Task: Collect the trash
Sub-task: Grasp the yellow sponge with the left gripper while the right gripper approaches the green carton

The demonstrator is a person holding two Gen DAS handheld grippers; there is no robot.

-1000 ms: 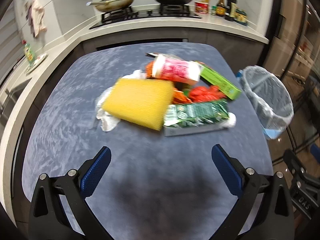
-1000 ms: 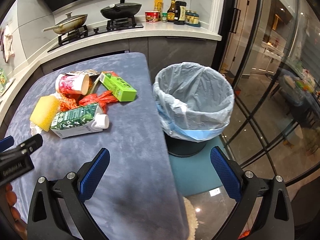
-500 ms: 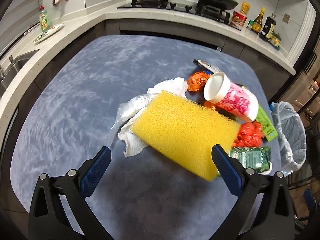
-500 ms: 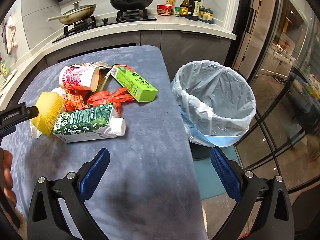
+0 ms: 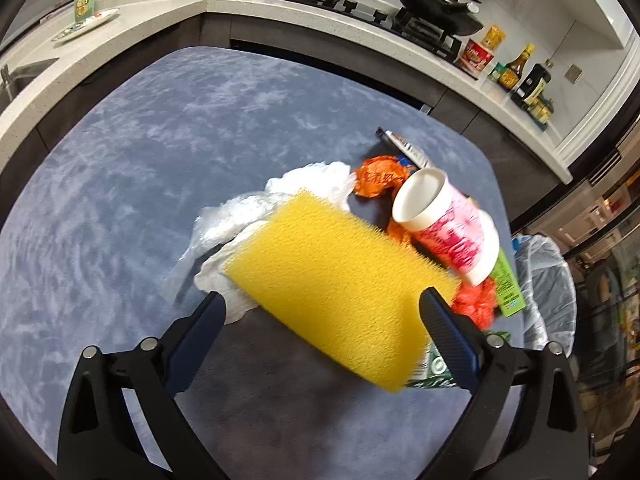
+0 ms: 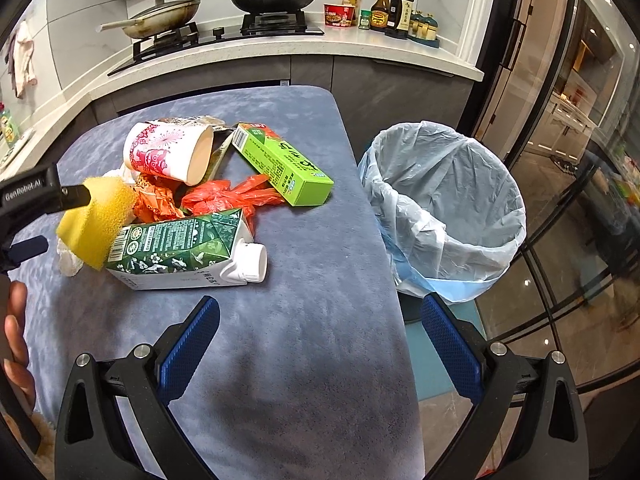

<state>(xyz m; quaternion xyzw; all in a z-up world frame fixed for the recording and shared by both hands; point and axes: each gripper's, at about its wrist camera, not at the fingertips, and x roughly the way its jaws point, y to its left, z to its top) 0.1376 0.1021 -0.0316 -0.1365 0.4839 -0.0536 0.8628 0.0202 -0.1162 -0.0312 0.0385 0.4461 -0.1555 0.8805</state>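
A yellow sponge leans on white crumpled paper and a green milk carton on the blue table. My left gripper straddles the sponge; its jaws are closing but not pressing on both sides. One of its fingers sits at the sponge's top edge. Behind lie a pink paper cup, an orange wrapper, a red bag and a green box. My right gripper hangs open over the table's near right part, holding nothing.
A bin lined with a pale blue bag stands on the floor just off the table's right edge. A hand holds the left gripper. Behind the table runs a counter with a hob, pans and bottles.
The left gripper rolled and came down over the trash pile, so the sponge now lies between its fingers. The right gripper shifted toward the table; the carton looks nearer.
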